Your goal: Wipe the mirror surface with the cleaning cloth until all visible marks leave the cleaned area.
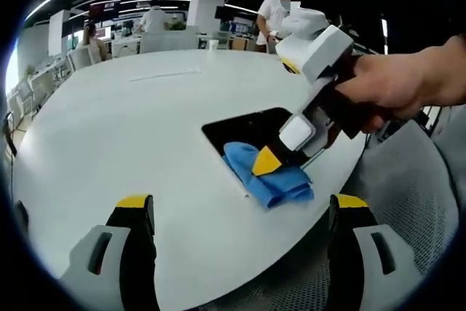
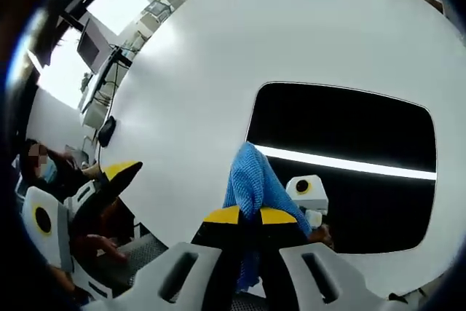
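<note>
The mirror [image 1: 247,125] lies flat as a dark rectangle near the right edge of the white table [image 1: 145,121]. A blue cleaning cloth [image 1: 275,183] rests bunched on the mirror's near corner. A hand holds my right gripper [image 1: 268,162], whose yellow tips press into the cloth. In the right gripper view the jaws of my right gripper [image 2: 250,215] are shut on the cloth [image 2: 251,176], which hangs over the mirror's [image 2: 342,129] left edge. The glass reflects a bright light strip. My left gripper [image 1: 242,203] hovers open over the table's front edge, nothing between its jaws. Its yellow tip also shows as the left gripper [image 2: 120,172].
A grey mesh chair [image 1: 408,202] stands beside the table at the right. Chairs, desks and several people [image 1: 273,16] are in the background beyond the table's far edge. A seated person [image 2: 51,169] shows at the left of the right gripper view.
</note>
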### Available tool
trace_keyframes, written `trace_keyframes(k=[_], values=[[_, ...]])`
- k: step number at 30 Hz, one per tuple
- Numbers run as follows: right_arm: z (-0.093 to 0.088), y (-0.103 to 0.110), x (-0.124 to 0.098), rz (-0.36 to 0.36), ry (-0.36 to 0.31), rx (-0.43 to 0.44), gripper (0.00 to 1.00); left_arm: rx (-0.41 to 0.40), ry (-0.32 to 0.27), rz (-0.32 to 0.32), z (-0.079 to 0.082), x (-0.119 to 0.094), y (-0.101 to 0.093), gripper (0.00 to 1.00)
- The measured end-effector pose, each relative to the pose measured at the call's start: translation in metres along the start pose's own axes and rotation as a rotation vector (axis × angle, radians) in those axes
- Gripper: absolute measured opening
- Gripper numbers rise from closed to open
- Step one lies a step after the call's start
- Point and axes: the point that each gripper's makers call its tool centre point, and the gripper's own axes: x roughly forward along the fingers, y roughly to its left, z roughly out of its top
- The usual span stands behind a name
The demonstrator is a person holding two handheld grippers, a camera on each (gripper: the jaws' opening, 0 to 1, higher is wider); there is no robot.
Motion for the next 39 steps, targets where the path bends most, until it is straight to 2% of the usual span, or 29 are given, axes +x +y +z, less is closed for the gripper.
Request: trace_keyframes(k=[2, 18, 20, 23, 28, 33, 39], values=[[0.0, -0.001, 0.0, -0.004, 0.0, -0.004, 0.02, 0.006, -0.024, 0.0, 0.004, -0.001, 0.0, 0.99], [0.003, -0.003, 0.001, 0.005, 0.006, -0.034, 0.01, 0.023, -0.011, -0.007, 0.003, -0.002, -0.003, 0.99], [0.008, -0.007, 0.001, -0.003, -0.006, -0.05, 0.01, 0.013, -0.003, 0.004, 0.001, -0.002, 0.0, 0.99], [0.011, -0.007, 0.002, 0.006, 0.008, -0.032, 0.01, 0.009, 0.005, 0.005, 0.0, -0.002, 0.0, 0.99], [0.026, -0.012, 0.005, -0.009, -0.003, -0.104, 0.01, 0.014, -0.009, -0.008, 0.003, -0.002, -0.003, 0.99], [0.029, -0.014, 0.007, 0.021, 0.031, -0.077, 0.01, 0.003, -0.008, 0.0, 0.004, -0.003, -0.002, 0.99], [0.036, -0.015, 0.008, 0.036, 0.027, -0.085, 0.01, 0.017, -0.009, 0.0, 0.005, -0.002, -0.005, 0.97]])
